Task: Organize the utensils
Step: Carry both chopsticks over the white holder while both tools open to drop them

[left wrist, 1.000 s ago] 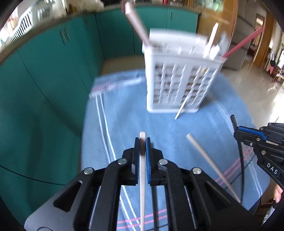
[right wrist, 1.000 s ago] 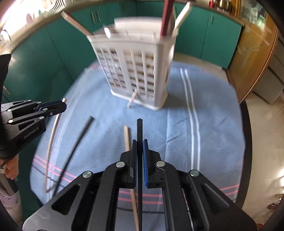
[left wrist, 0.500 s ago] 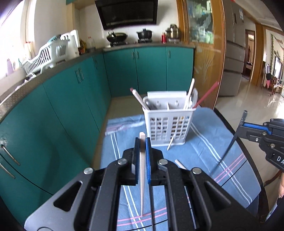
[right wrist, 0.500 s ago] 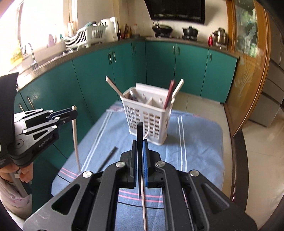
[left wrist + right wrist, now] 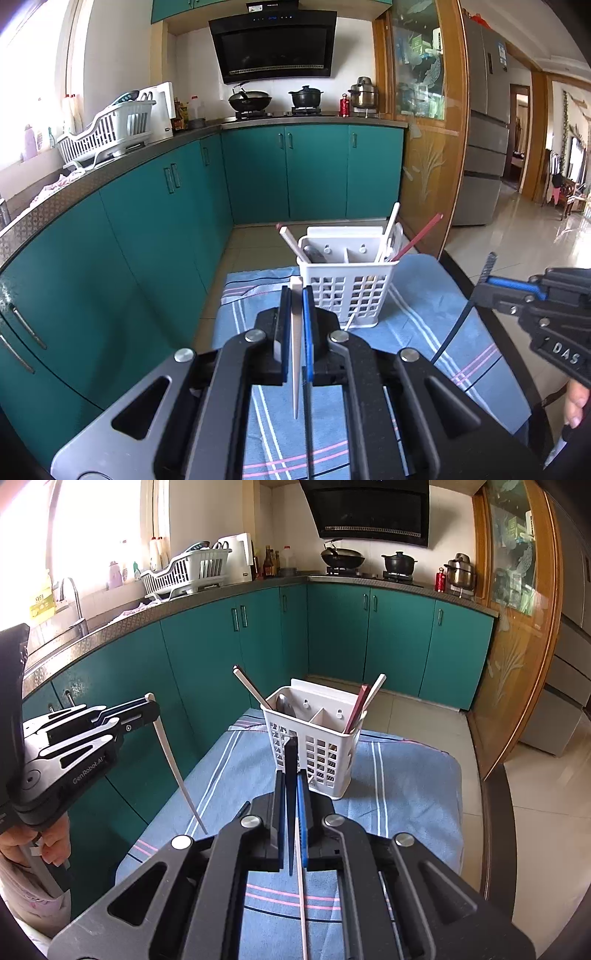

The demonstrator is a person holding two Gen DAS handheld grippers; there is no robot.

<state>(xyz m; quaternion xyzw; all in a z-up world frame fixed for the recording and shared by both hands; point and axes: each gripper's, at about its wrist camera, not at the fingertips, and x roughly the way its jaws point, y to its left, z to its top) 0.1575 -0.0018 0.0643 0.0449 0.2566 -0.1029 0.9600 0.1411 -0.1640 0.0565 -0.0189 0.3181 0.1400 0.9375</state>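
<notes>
Left gripper [image 5: 293, 291] pinching a white chopstick [image 5: 295, 354], right gripper [image 5: 293, 775] pinching a black chopstick [image 5: 290, 805]; both hang tip-down above the blue cloth [image 5: 413, 775], short of the white caddy [image 5: 314, 746]. Risk: each stick is gripped near its top, so it may pivot and its tip catch the caddy rim or the sticks already leaning inside. Right view shows the white stick's full slant and another pale stick on the cloth under the gripper; left view shows the black one curving down.
</notes>
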